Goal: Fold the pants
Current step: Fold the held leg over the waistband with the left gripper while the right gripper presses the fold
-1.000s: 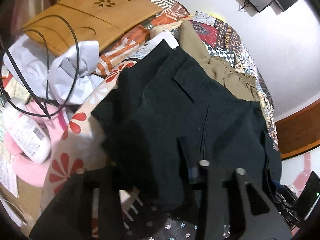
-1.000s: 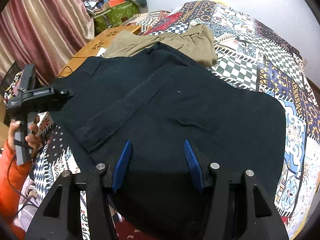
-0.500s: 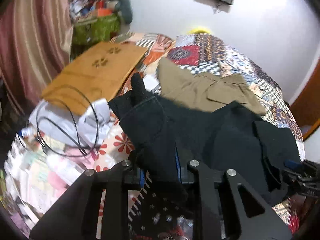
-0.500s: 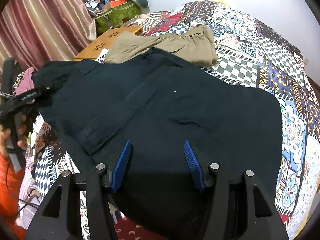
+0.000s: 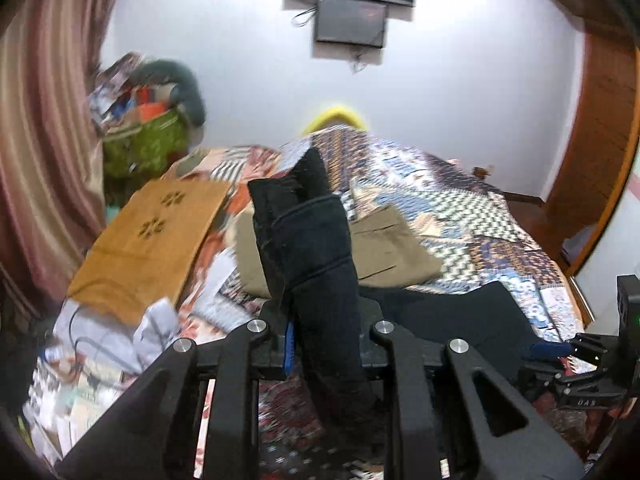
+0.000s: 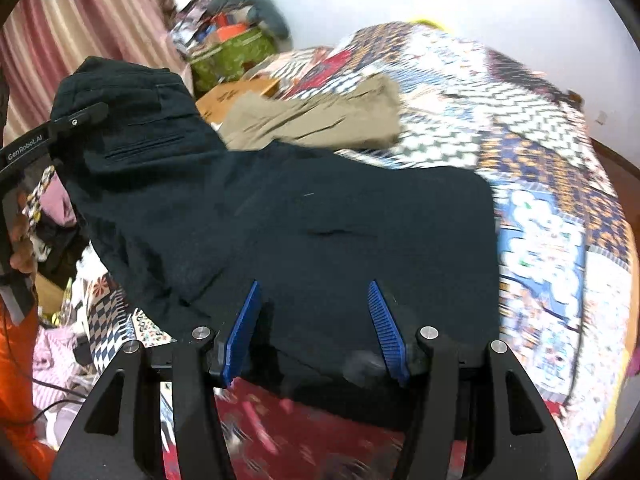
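Black pants (image 6: 320, 216) lie spread on the patchwork bed quilt (image 6: 552, 216). My left gripper (image 5: 320, 344) is shut on the waistband end of the black pants (image 5: 308, 240) and holds it raised off the bed; it also shows at the left of the right wrist view (image 6: 76, 120). My right gripper (image 6: 314, 320) is open, its blue pads (image 6: 244, 328) spread just above the near edge of the pants, holding nothing. It shows at the right edge of the left wrist view (image 5: 568, 350).
Khaki pants (image 6: 316, 120) lie folded behind the black pair. A wooden lap tray (image 5: 148, 236), papers and cables (image 5: 100, 344) clutter the left side. A green bag (image 6: 236, 56) and striped curtain (image 5: 36, 140) stand at the back left.
My left gripper has lifted the waistband end higher and carried it towards the bed's middle. The right gripper has stayed open over the near edge, tilting up slightly.
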Demonstrator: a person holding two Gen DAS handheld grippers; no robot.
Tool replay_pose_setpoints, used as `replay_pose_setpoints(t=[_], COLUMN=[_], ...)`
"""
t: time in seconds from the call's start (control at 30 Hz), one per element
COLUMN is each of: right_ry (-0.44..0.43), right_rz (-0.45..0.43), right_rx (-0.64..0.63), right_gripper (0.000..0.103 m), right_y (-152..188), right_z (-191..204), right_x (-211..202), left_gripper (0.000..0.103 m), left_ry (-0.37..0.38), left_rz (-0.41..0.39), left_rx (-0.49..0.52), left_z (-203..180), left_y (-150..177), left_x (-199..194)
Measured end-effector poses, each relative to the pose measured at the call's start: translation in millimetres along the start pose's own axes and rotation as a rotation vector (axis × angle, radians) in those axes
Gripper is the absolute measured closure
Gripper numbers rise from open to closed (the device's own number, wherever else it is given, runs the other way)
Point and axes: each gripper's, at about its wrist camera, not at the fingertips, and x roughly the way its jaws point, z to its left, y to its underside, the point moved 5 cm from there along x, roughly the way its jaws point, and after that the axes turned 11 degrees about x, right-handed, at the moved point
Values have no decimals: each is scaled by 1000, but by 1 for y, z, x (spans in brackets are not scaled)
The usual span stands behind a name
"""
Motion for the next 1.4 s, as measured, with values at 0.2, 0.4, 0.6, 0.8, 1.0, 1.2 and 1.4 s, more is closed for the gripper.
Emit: replay_pose_setpoints(t=[0.2,0.4,0.6,0.8,1.0,1.2,1.4], right_ry=[82,55,21,0,0,33,80], right_rz=[-58,8,1,-8,-27,-53,-61], right_rx=[114,213,215,231,238,254,290], right_gripper=[51,51,51,51,51,51,51], right_y=[7,34,34,37,37,39,49], right_z=[-63,-99,-95,-99,-102,-112,-127], right_x=[-34,-20,-14,-20,-30,-44,-56], left_gripper=[85,86,86,86,86,80,34], left_ry=[86,173,257,378,438,459,557], left_rz=[-22,-15,2,73,190,305,335], left_rx=[49,91,145,208,315,361,294], left_z=[-47,-95,-149,-209,-260,-277,-285], left_y=[-27,-44,-51,-35,1,32,40], left_x=[3,15,27,47,71,88,79])
